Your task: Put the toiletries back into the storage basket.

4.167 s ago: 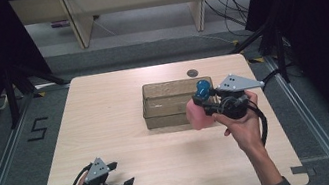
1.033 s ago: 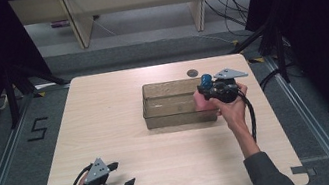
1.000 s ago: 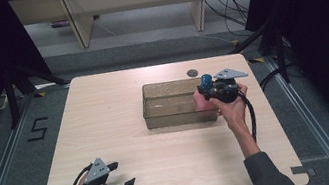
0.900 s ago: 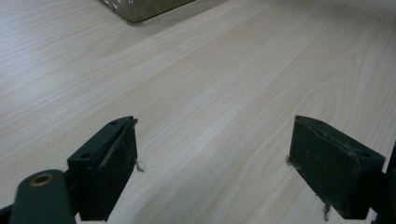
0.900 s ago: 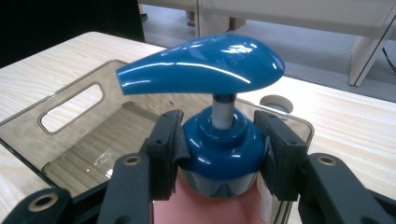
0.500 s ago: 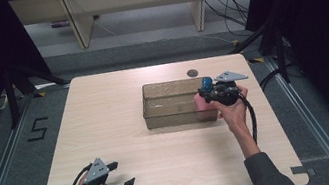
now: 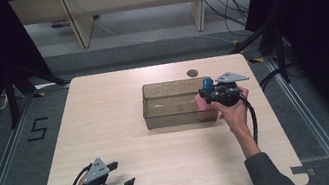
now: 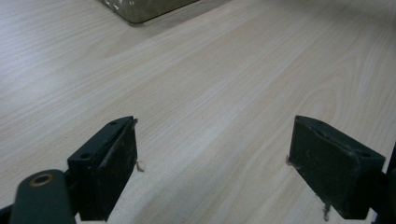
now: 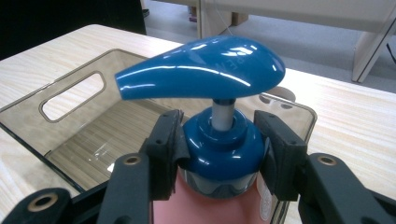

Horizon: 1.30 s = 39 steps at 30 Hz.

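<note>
Right gripper (image 9: 218,154): jaws pinch the blue collar of a pink pump bottle (image 9: 219,140), just under the pump head; gripping the neck lets it hang upright.
Left gripper (image 8: 212,172): jaws spread wide, nothing between them, low over bare tabletop (image 8: 224,79) near the person's edge; looks parked, out of the way.
Bottle position: at the right end of the clear smoky bin (image 7: 169,104), body apparently inside, against its end wall; whether it rests on the floor, I can't tell.
Bottle axis: long axis vertical; the spout (image 9: 140,81) points across the bin, toward its handle slot.
Likely purpose: placing the bottle in the bin.
</note>
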Each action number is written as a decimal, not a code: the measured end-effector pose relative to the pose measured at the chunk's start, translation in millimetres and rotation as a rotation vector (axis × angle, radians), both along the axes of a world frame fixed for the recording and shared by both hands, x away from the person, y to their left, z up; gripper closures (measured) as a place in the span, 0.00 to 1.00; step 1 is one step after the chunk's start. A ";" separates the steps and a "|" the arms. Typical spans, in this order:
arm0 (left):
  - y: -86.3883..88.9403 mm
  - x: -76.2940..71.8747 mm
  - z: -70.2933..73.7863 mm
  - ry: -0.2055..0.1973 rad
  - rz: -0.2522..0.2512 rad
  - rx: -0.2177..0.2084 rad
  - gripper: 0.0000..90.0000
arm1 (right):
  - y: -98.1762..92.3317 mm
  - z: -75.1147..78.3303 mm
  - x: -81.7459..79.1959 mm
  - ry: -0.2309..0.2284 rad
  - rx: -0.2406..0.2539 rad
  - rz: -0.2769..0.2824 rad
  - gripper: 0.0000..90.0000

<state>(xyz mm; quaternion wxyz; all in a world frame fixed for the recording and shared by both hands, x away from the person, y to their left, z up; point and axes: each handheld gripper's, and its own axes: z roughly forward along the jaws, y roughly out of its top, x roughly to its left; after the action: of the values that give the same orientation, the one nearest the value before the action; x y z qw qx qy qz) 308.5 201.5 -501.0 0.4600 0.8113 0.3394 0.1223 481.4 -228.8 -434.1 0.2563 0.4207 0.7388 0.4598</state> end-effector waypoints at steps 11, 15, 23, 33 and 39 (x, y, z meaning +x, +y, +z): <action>0.0 0.3 -0.3 0.007 0.000 -0.008 0.16 | -1.1 4.4 -8.8 0.034 0.112 -0.047 0.35; -0.3 -0.3 -0.5 0.002 0.007 -0.006 0.16 | -5.6 11.2 -18.8 0.067 0.155 -0.072 0.28; 0.0 0.5 -0.6 0.001 0.005 -0.012 0.16 | -12.5 13.1 -27.9 0.047 0.150 -0.053 0.24; 0.1 0.2 -0.1 0.006 0.001 -0.003 0.16 | -17.2 12.1 -35.8 0.054 0.185 -0.047 0.23; 0.2 0.0 -0.1 0.007 0.002 -0.003 0.16 | -14.5 14.2 -41.1 0.088 0.200 -0.045 0.23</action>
<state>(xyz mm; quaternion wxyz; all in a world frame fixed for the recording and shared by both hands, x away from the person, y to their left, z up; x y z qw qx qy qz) 308.6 201.7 -501.1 0.4600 0.8107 0.3422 0.1191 440.3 -243.3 -419.8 0.1907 0.4804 0.6902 0.5064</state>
